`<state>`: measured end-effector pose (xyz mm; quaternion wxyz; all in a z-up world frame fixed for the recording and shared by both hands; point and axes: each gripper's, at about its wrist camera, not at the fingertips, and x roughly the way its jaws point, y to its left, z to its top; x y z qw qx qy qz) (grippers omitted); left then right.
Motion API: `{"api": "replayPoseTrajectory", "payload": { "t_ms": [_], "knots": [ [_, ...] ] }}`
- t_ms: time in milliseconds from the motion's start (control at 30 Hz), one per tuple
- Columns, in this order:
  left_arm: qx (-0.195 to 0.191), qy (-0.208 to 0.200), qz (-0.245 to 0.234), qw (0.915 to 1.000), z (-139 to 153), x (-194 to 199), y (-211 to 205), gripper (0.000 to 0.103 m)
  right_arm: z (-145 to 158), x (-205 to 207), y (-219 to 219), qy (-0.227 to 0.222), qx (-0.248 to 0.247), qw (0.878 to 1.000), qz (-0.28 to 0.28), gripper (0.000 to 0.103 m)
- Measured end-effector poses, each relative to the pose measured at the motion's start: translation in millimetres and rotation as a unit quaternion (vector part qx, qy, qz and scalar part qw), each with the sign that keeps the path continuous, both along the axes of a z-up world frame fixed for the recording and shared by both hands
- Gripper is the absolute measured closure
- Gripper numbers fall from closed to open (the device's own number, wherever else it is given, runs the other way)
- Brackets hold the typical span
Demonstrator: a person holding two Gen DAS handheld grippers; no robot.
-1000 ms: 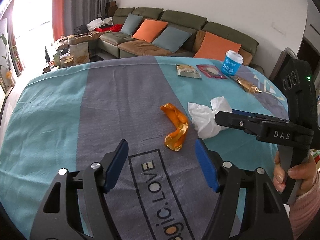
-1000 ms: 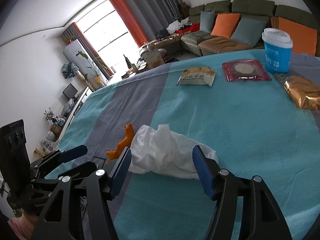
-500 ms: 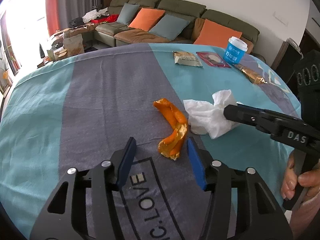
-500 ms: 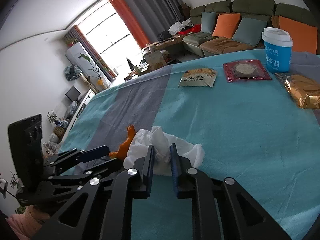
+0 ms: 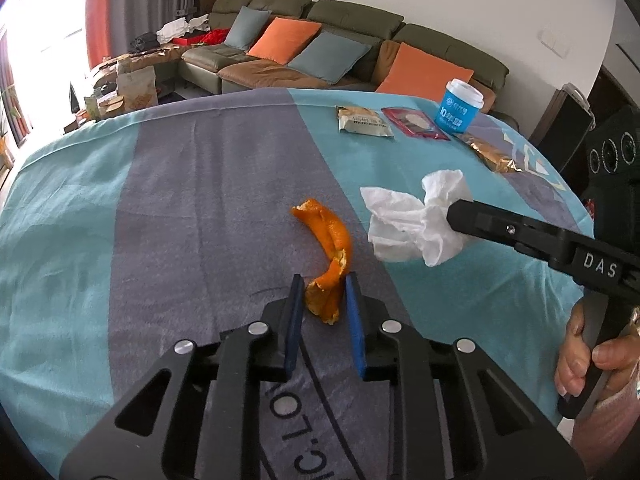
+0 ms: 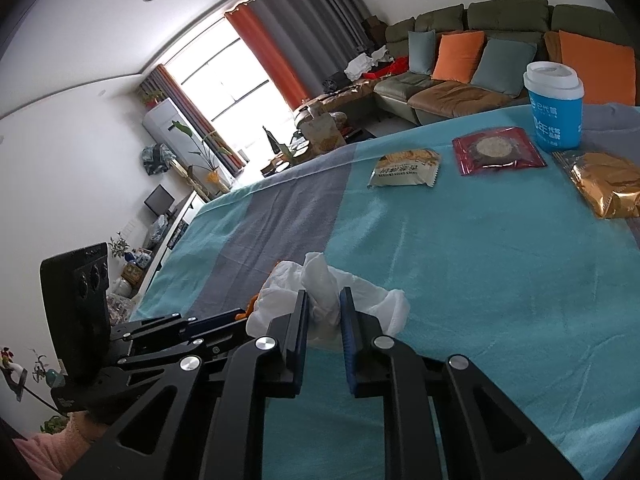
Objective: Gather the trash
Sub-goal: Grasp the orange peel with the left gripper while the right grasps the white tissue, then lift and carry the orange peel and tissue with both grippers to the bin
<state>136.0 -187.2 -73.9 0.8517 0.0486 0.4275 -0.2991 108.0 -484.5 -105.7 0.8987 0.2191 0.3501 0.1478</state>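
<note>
A curled orange peel (image 5: pixel 326 232) lies on the grey stripe of the tablecloth (image 5: pixel 180 208). My left gripper (image 5: pixel 322 280) has the peel's near end between its blue pads; its jaws are closing and both pads touch the peel. Right of it, a crumpled white tissue (image 5: pixel 404 220) is pinched by my right gripper (image 6: pixel 323 294), which is shut on a fold of it. In the right wrist view the tissue (image 6: pixel 372 300) bulges around the fingers, and a bit of peel (image 6: pixel 252 304) shows behind it beside the left gripper (image 6: pixel 236 316).
At the table's far side stand a blue lidded cup (image 5: pixel 460 110), a pale snack packet (image 5: pixel 362 120), a red packet (image 5: pixel 412 122) and a gold wrapper (image 5: pixel 490 154). A hand (image 5: pixel 580 352) holds the right gripper's handle. A sofa with cushions stands beyond the table.
The left gripper came forward onto the peel and its jaws narrowed around the near end. The right gripper's jaws shut on the tissue and bunched it up.
</note>
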Motion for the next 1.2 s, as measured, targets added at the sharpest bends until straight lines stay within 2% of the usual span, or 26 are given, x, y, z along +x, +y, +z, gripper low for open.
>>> {"api": "replayPoseTrajectory", "payload": {
  "t_ms": [233,467,800,1000,1100,1200],
  "knots": [
    [-0.02,-0.015,0.014,0.9996,10,-12,23,0.084,6,-1,6,-0.01,0.009,1.0,0.01,0.089],
    [-0.031,-0.027,0.048,0.998,23,-28,64,0.086,11,-1,21,-0.019,0.017,0.999,0.03,0.089],
    [-0.027,-0.054,0.088,0.9942,34,-59,120,0.088,16,1,52,-0.023,0.023,0.997,0.072,0.089],
    [-0.021,-0.042,0.089,0.9949,23,-72,140,0.085,12,3,65,-0.014,0.022,0.996,0.089,0.089],
    [-0.005,-0.028,0.09,0.9956,9,-74,142,0.084,9,5,69,-0.009,0.022,0.995,0.094,0.088],
    [-0.003,-0.022,0.086,0.996,2,-74,139,0.079,8,4,74,-0.006,0.02,0.995,0.098,0.088]
  ]
}}
